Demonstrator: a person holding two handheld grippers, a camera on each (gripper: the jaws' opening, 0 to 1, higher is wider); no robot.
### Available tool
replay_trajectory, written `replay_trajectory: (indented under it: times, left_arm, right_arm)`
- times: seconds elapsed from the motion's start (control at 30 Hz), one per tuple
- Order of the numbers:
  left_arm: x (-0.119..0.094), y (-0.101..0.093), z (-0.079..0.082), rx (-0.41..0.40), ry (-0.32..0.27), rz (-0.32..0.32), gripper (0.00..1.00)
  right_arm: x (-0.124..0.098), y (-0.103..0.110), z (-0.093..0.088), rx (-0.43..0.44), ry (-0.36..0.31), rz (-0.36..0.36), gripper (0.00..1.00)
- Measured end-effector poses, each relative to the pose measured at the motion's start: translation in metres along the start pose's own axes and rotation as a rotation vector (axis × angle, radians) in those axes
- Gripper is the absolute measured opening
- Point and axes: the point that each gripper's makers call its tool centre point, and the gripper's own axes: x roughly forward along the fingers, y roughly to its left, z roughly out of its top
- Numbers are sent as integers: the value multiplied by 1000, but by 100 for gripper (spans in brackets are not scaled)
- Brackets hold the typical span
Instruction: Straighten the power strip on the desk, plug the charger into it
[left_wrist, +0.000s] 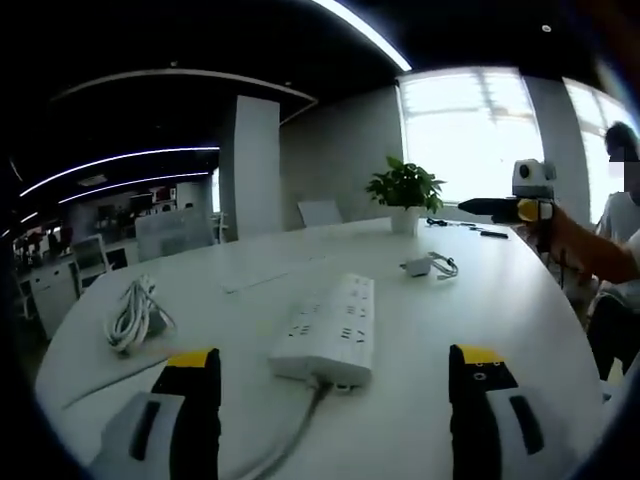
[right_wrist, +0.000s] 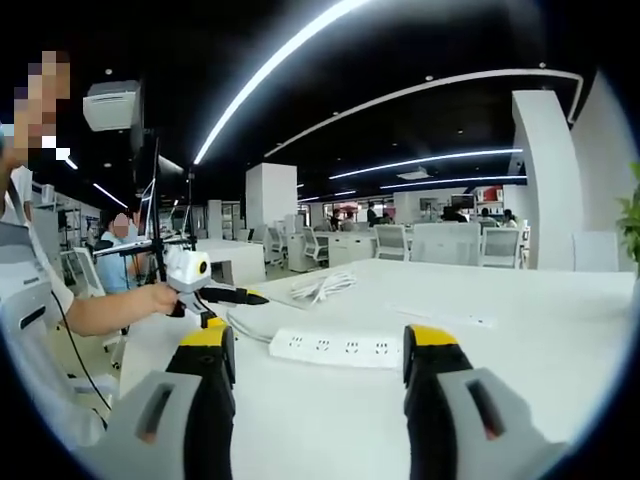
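Left gripper view: left gripper (left_wrist: 335, 385) jaws spread, holding nothing. Power strip (left_wrist: 331, 329) lies on the desk (left_wrist: 480, 300); charger (left_wrist: 419, 266) beyond it, coiled cable (left_wrist: 133, 315) to its left.

Right gripper view: right gripper (right_wrist: 318, 360) jaws spread, empty; power strip (right_wrist: 337, 347) just beyond.

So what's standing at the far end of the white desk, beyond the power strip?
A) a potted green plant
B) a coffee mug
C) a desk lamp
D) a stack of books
A: in the left gripper view, a potted green plant stands beyond the power strip.
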Motion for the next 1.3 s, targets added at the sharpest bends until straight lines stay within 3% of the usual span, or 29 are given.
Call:
replay_trajectory:
  times: [0.67, 1.3]
  left_arm:
    - [27, 12, -16, -15, 22, 10, 94]
    - [35, 15, -25, -1, 30, -1, 95]
  right_arm:
    - [6, -10, -9, -13, 22, 0, 68]
    - [35, -33, -20, -24, 60, 4, 68]
